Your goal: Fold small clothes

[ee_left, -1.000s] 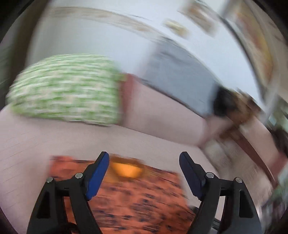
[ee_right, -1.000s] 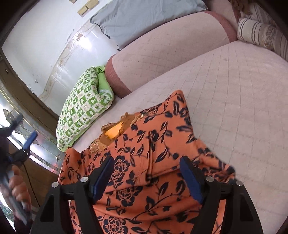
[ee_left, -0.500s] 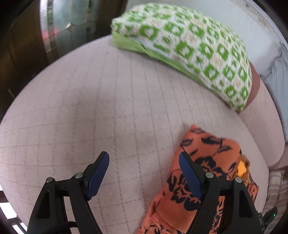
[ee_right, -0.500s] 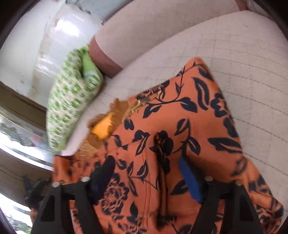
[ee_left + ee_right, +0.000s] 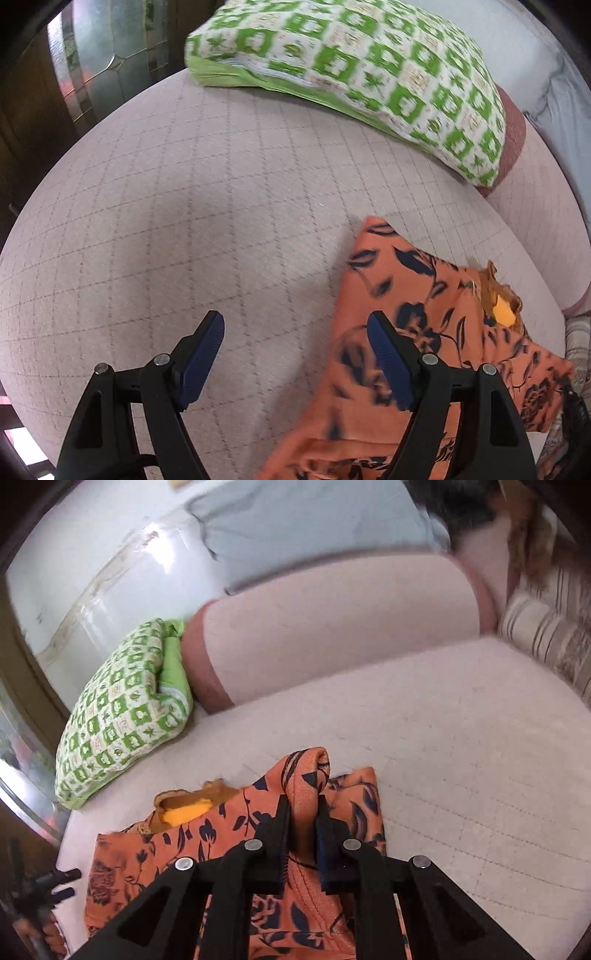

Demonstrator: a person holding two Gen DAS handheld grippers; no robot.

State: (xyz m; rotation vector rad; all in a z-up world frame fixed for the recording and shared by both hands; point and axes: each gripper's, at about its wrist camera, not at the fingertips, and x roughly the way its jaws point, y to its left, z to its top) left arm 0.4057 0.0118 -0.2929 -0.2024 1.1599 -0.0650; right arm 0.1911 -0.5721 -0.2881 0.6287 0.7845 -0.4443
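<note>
An orange garment with dark blue flowers (image 5: 424, 332) lies on the pink quilted sofa seat (image 5: 184, 221), its neckline with a yellow lining (image 5: 504, 314) toward the backrest. My left gripper (image 5: 295, 332) is open and empty, above the seat just left of the garment's edge; its right finger overlaps the cloth. In the right wrist view my right gripper (image 5: 302, 805) is shut on a raised fold of the garment (image 5: 306, 775), lifted above the rest of the cloth (image 5: 147, 856).
A green-and-white patterned pillow (image 5: 369, 62) leans at the back of the seat; it also shows in the right wrist view (image 5: 122, 716). A pink bolster (image 5: 332, 627), a grey-blue cushion (image 5: 295, 524) and a striped cushion (image 5: 546, 635) line the back. A glass-panelled door (image 5: 103, 62) stands at left.
My right gripper has closed on a fold of the orange garment and lifted it. My left gripper has swung from the backrest down to the seat beside the garment's edge, still open.
</note>
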